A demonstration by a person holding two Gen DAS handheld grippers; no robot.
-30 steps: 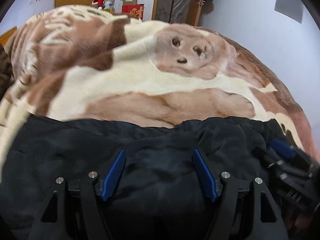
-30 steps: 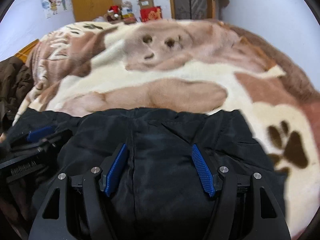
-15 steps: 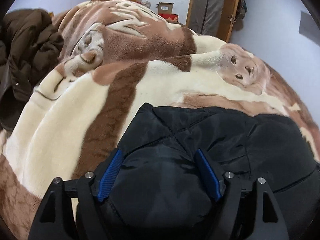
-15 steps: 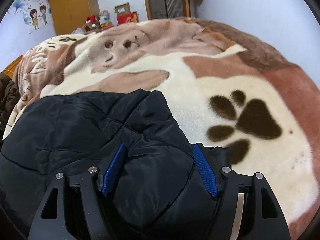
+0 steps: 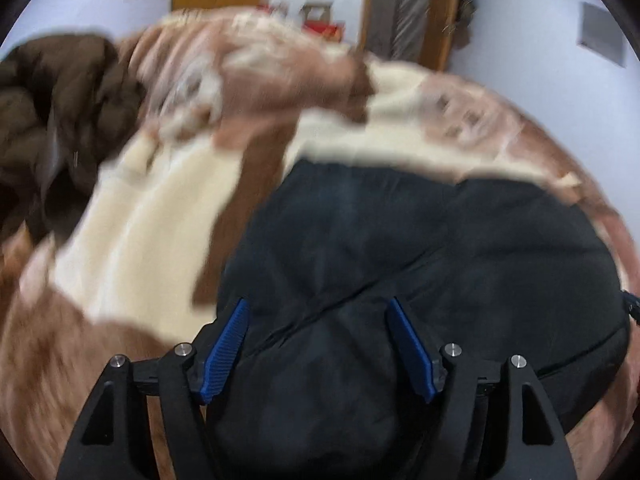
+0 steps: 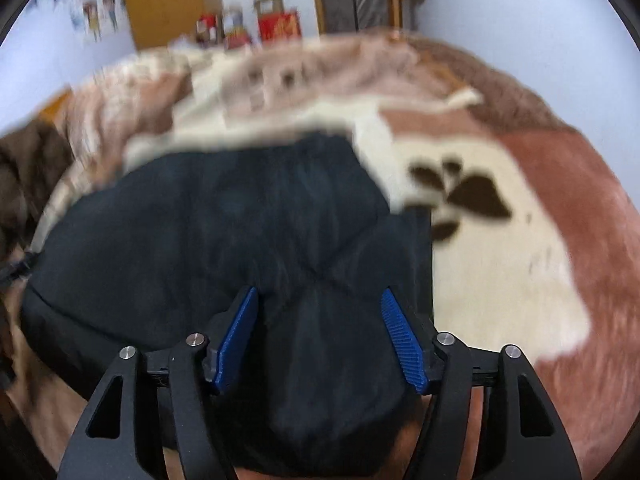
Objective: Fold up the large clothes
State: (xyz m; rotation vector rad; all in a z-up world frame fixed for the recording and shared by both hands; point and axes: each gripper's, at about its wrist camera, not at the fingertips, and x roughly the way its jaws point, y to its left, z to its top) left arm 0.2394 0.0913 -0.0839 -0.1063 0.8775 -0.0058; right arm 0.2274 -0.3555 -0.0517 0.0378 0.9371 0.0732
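Both views are showing motion blur. A black padded jacket is lying on a bed covered by a brown-and-cream animal-print blanket.

Left wrist view: the jacket is filling the centre and lower right of the frame. The left hand-held gripper is sitting at the bottom centre, its blue pads standing on either side of a puffed corner of the jacket. The jaws are closing, with jacket fabric between them; whether the pads are pressing on it I cannot tell. A brown garment is lying bunched at the upper left, on the blanket.

Right wrist view: the jacket is occupying the centre and left of the frame. The right hand-held gripper is straddling another puffed corner at the bottom centre. Its jaws are closing too, fabric between the pads; the grip is likewise unclear. A dark paw print on the blanket is showing just right of the jacket.
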